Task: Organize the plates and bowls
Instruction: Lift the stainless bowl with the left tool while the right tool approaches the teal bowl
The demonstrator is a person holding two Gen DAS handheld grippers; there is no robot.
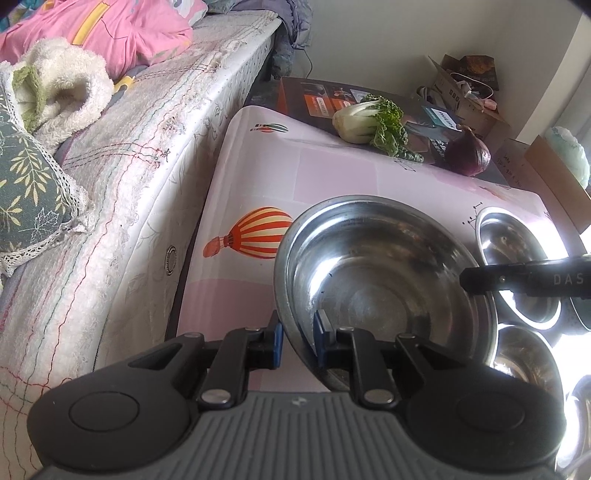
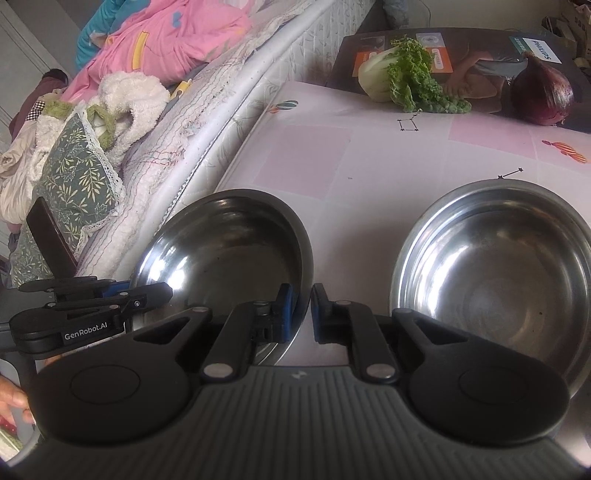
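Observation:
A large steel bowl (image 1: 384, 273) is held above the pink table (image 1: 258, 177). My left gripper (image 1: 298, 341) is shut on its near left rim. My right gripper (image 2: 303, 314) is shut on the same bowl's (image 2: 225, 243) right rim; its black finger shows at the bowl's far side in the left wrist view (image 1: 524, 280). The left gripper shows at the lower left in the right wrist view (image 2: 110, 295). A second large steel bowl (image 2: 495, 273) sits on the table to the right. Smaller steel bowls (image 1: 517, 258) lie to the right in the left wrist view.
A bed (image 1: 129, 166) with a mattress, pink bedding (image 1: 110, 29) and a leaf-patterned cushion (image 2: 77, 177) runs along the table's left edge. A bok choy (image 2: 402, 74) and a red onion (image 2: 543, 96) lie on a dark Philips box (image 2: 480, 55) at the back. Cardboard boxes (image 1: 469, 92) stand beyond.

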